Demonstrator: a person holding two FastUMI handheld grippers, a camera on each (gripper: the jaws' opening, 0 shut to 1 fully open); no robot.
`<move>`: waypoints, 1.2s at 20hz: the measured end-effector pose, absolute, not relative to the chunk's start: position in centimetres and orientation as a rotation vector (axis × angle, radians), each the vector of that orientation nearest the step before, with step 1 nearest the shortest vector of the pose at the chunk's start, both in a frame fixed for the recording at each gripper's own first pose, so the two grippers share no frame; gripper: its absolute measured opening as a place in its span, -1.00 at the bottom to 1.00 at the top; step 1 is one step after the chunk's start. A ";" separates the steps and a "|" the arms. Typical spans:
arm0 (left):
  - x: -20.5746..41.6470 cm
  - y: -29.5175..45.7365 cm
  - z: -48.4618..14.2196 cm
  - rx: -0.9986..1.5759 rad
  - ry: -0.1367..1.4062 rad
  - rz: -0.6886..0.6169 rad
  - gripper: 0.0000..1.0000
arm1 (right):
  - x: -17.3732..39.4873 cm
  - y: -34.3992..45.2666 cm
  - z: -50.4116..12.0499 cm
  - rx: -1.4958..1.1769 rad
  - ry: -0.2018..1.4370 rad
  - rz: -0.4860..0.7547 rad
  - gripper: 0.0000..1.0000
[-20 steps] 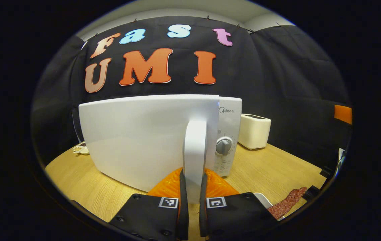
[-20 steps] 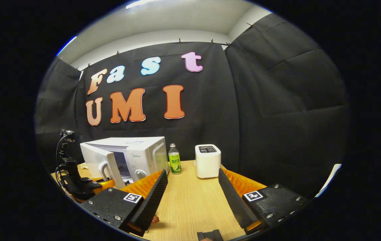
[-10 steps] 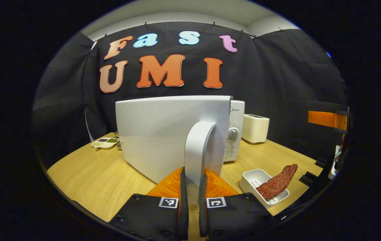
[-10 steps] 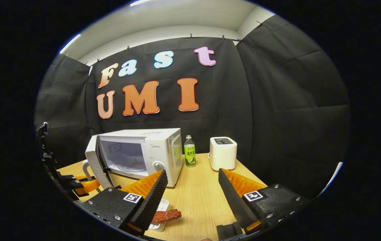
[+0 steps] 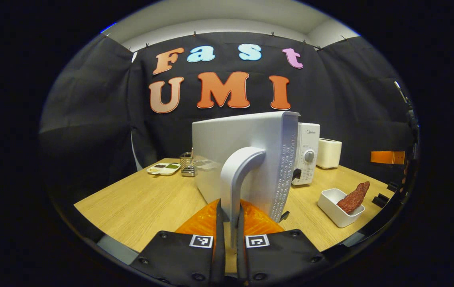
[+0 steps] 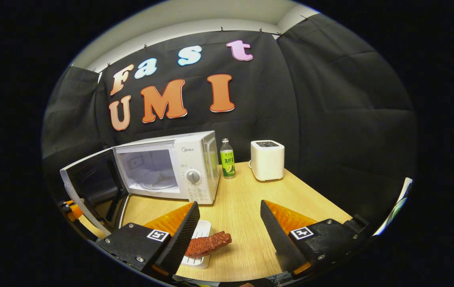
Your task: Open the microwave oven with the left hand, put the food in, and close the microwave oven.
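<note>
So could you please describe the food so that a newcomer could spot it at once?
Start at the white microwave on the wooden table, its door swung open. In front of it sits a small white tray. The food is the reddish-brown strip of meat lying across it, the one dark red item there.

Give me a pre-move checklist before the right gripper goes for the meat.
1. Microwave door swung open: ok.
2. Left gripper shut on the door handle: ok.
3. Microwave cavity free of other food: ok, only its turntable shows.
4. Right gripper open: ok.
5. Meat slice within reach, leaning out of the white tray: ok.
6. Table between tray and microwave unobstructed: ok.
</note>
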State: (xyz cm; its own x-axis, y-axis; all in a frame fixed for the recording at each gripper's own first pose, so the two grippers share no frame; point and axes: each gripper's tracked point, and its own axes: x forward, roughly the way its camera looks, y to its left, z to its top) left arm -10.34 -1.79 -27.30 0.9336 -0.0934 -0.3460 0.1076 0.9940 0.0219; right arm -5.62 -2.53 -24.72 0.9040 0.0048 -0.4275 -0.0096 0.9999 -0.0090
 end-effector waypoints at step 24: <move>-13.9 19.4 -24.7 0.107 0.277 0.097 0.46 | -8.0 -0.9 -32.8 -0.032 0.656 -0.069 0.90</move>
